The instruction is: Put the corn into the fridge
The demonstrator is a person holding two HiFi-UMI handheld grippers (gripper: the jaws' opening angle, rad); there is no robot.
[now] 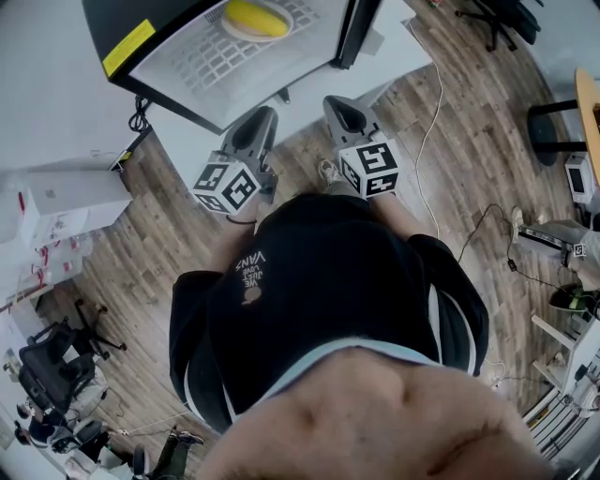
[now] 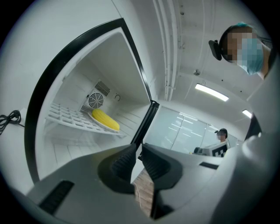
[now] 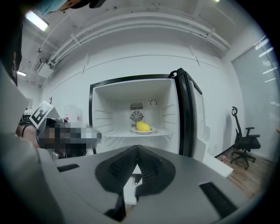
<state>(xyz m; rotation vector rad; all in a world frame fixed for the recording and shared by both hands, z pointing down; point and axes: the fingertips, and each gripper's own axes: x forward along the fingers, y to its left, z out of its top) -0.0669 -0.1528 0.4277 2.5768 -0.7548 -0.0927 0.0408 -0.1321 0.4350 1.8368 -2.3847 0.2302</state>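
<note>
1. While the person stands facing the open fridge (image 1: 122, 45), both grippers are held out toward it, and neither carries anything.
2. A yellow corn (image 1: 255, 17) lies on a small pale plate (image 1: 231, 29). The plate rests on the white wire shelf (image 1: 202, 58) inside the fridge, at 12 o'clock on the top edge of the head view.
3. On the left gripper (image 1: 265, 114), the jaws are pressed together at the tips with nothing between them. In the left gripper view, wood floor shows through the slit below the tips. The corn sits at 10 o'clock from them, well apart.
4. On the right gripper (image 1: 336, 103), the jaws are closed tight and empty. It is at 3 o'clock of the left gripper, near it but apart. In the right gripper view, the corn is at 12 o'clock above the jaw tips, well apart.
5. In the right gripper view, the fridge door (image 3: 189, 114) stands swung open at 3 o'clock of the compartment.
6. A round fan grille (image 3: 137, 116) on the fridge's back wall is at 11 o'clock of the corn in that view.
7. An office chair (image 3: 243, 136) stands at 3 o'clock, well beyond the door, on the wood floor (image 1: 469, 122).
8. The person's black top (image 1: 319, 291) fills the head view from the centre toward 6 o'clock.
</note>
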